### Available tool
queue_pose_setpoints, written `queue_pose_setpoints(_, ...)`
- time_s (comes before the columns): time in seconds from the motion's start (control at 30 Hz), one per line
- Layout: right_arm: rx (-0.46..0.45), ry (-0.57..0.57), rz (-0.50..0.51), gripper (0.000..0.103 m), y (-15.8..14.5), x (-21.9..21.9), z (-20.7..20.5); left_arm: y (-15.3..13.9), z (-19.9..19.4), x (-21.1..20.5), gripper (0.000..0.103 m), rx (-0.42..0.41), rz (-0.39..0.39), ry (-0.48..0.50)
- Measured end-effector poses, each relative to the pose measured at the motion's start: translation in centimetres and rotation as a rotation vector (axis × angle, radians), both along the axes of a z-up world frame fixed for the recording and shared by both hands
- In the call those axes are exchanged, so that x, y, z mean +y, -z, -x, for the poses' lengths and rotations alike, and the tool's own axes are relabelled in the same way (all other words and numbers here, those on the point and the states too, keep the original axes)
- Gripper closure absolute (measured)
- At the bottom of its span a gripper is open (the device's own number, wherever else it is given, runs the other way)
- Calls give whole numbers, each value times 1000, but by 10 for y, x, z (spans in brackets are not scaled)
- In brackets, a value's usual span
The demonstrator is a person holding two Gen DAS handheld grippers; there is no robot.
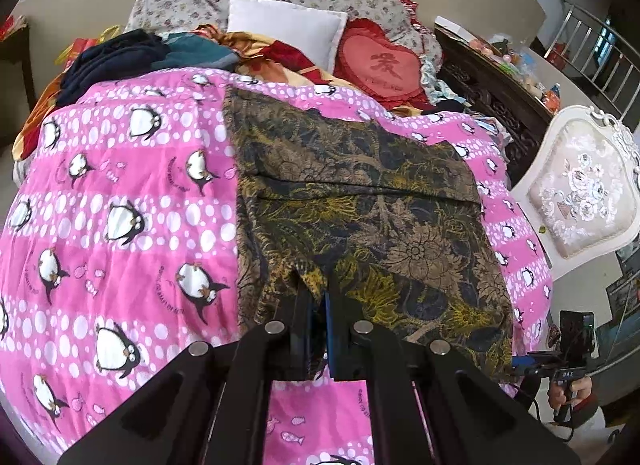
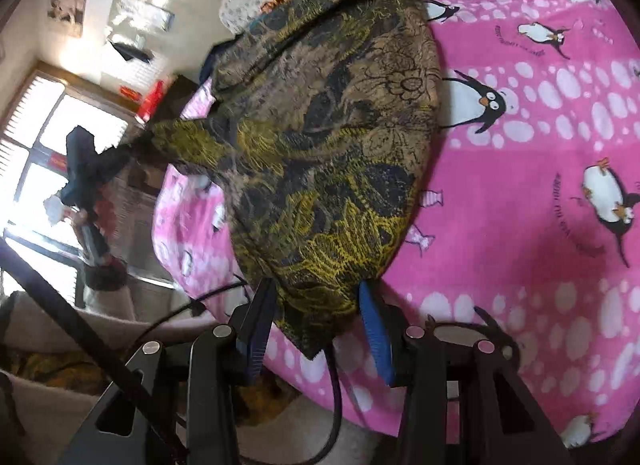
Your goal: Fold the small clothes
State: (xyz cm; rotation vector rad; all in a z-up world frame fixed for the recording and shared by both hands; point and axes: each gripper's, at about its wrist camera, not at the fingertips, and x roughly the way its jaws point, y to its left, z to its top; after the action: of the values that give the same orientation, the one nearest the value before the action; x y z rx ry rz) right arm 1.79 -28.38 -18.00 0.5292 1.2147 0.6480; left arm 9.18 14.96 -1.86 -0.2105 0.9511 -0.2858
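A dark floral garment with brown, gold and navy print lies spread on the pink penguin quilt. My left gripper is shut on the garment's near hem, with cloth pinched between its blue pads. In the right wrist view the same garment lies on the quilt, one corner pulled out toward the other gripper at the left. My right gripper is open, its blue fingers either side of the garment's near edge. The right gripper also shows in the left wrist view, at the bed's right edge.
A pile of dark clothes, a white pillow and a red heart cushion lie at the head of the bed. A white upholstered chair stands by the right side. A dark carved cabinet is behind it.
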Motion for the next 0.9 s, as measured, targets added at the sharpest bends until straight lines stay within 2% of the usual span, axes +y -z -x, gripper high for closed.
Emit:
queue_pose_setpoints(0.1, -14, 20, 35, 55, -9, -13, 4, 3, 1, 4, 98, 8, -3, -8)
queue_pose_setpoints(0.17, -14, 23, 15, 55, -12, -18, 7, 6, 0, 5, 98, 13, -1, -10)
queue_pose_setpoints(0.33, 12, 16, -78, 55, 4, -5, -1, 14, -4, 3, 98, 33, 10, -11)
queue_pose_setpoints(0.37, -1, 34, -87, 60, 4, -5, -5, 15, -5, 2, 98, 37, 7, -12)
queue_pose_setpoints(0.4, -14, 39, -89, 70, 1, -5, -8, 16, -6, 2, 98, 42, 3, -12)
queue_pose_setpoints(0.43, -31, 36, -86, 96, -3, -2, -12, 16, -8, 2, 98, 44, 0, -13)
queue_pose_setpoints(0.53, -107, 17, -90, 96, -24, 4, -28, 12, -12, 5, 98, 43, 21, -14)
queue_pose_setpoints(0.67, -274, -13, -115, 96, -75, 12, -64, -5, -25, 15, 98, 17, 70, -21)
queue_pose_setpoints(0.73, -392, 9, -136, 96, -108, 8, -94, -14, -37, 20, 98, -3, 85, -34)
queue_pose_setpoints(0.8, -455, 44, -161, 96, -128, 5, -125, -23, -54, 26, 98, -20, 95, -56)
queue_pose_setpoints(0.9, -484, 138, -145, 96, -143, -4, -193, -33, -96, 38, 98, -17, 131, -90)
